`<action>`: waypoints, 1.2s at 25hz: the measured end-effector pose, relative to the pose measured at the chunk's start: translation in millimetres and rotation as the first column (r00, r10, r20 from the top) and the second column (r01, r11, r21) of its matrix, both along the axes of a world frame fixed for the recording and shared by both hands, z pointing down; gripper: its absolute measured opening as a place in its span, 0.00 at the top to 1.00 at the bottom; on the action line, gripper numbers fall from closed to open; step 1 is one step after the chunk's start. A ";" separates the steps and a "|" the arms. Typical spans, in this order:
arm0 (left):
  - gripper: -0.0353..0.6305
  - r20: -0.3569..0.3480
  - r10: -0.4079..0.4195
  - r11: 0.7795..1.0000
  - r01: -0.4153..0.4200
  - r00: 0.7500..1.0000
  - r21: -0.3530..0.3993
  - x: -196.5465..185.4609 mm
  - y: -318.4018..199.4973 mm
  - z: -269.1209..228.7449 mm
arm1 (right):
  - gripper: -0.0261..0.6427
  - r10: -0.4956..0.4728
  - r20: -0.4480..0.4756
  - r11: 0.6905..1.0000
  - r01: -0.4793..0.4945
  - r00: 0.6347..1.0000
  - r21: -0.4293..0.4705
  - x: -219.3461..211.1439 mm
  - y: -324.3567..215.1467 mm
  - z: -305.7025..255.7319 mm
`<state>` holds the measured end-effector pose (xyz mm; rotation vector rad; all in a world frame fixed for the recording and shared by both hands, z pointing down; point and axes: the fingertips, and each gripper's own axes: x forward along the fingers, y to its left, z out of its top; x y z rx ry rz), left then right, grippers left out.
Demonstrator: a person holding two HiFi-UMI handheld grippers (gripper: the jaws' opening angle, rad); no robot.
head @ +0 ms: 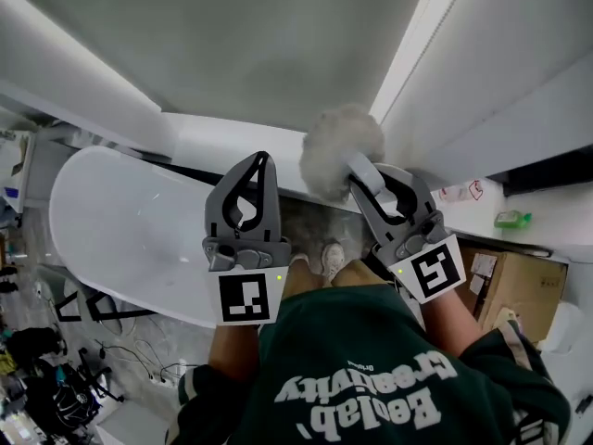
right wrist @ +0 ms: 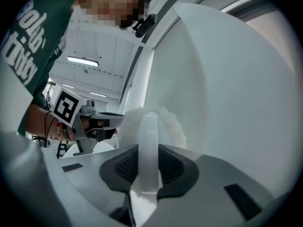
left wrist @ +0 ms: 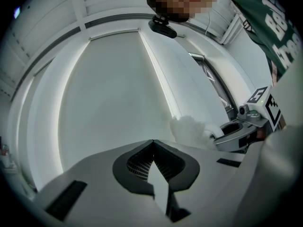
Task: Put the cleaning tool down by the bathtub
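The cleaning tool is a fluffy white duster head (head: 338, 156) on a white handle (right wrist: 148, 141). My right gripper (head: 363, 180) is shut on that handle, and the fluffy head (right wrist: 163, 121) sticks out past the jaws toward the white wall. The white bathtub (head: 120, 221) lies below and to the left, an oval seen from above. My left gripper (head: 262, 163) hangs over the tub's right end, its tips meeting with nothing between them (left wrist: 152, 143). In the left gripper view the duster (left wrist: 189, 129) and the right gripper (left wrist: 234, 135) show at the right.
A white wall panel (head: 491, 72) rises just beyond the duster. A cardboard box (head: 514, 286) stands on the floor at the right, with a small green item (head: 511, 219) on the ledge above it. Cables and a black stand (head: 88, 309) lie left of the tub. The person's shoes (head: 332, 260) are between the grippers.
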<state>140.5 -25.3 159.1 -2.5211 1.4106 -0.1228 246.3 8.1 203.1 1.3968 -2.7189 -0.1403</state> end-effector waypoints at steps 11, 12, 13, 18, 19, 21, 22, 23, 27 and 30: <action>0.93 0.017 -0.183 0.983 0.184 0.983 -0.025 -61.1 7.6 4.9 | 0.82 -0.191 0.003 0.981 0.191 0.982 -0.044 -58.7 -20.5 14.7; 0.93 0.012 -0.198 0.980 0.199 0.980 -0.027 -68.1 8.6 5.4 | 0.82 -0.204 -0.001 0.978 0.204 0.979 -0.051 -64.5 -21.4 16.3; 0.93 0.010 -0.210 0.977 0.211 0.978 -0.030 -74.9 9.6 6.1 | 0.82 -0.216 -0.004 0.975 0.215 0.976 -0.055 -70.2 -21.8 17.4; 0.93 0.028 -0.247 0.968 0.248 0.969 -0.044 -99.5 9.1 13.5 | 0.82 -0.248 -0.007 0.968 0.248 0.969 -0.049 -92.6 -24.0 17.4; 0.93 0.020 -0.247 0.968 0.248 0.969 -0.050 -104.0 8.5 14.7 | 0.82 -0.253 -0.006 0.966 0.253 0.967 -0.047 -97.2 -24.6 17.0; 0.93 0.007 -0.246 0.967 0.246 0.969 -0.061 -117.7 4.6 17.5 | 0.82 -0.261 -0.013 0.964 0.260 0.965 -0.053 -110.8 -28.1 18.4; 0.93 0.001 -0.248 0.967 0.248 0.969 -0.067 -126.3 1.7 19.1 | 0.82 -0.262 -0.019 0.964 0.260 0.965 -0.060 -119.1 -30.8 19.5; 0.93 -0.008 -0.250 0.966 0.248 0.968 -0.073 -133.9 -0.9 20.4 | 0.82 -0.262 -0.024 0.963 0.260 0.965 -0.068 -126.7 -33.3 20.6; 0.93 -0.034 -0.237 0.969 0.234 0.971 -0.083 -142.4 -2.7 24.7 | 0.82 -0.265 -0.040 0.961 0.260 0.963 -0.098 -140.4 -36.8 25.9; 0.93 -0.048 -0.234 0.968 0.228 0.971 -0.103 -147.8 -5.6 33.4 | 0.82 -0.267 -0.054 0.959 0.260 0.962 -0.111 -148.6 -39.7 31.1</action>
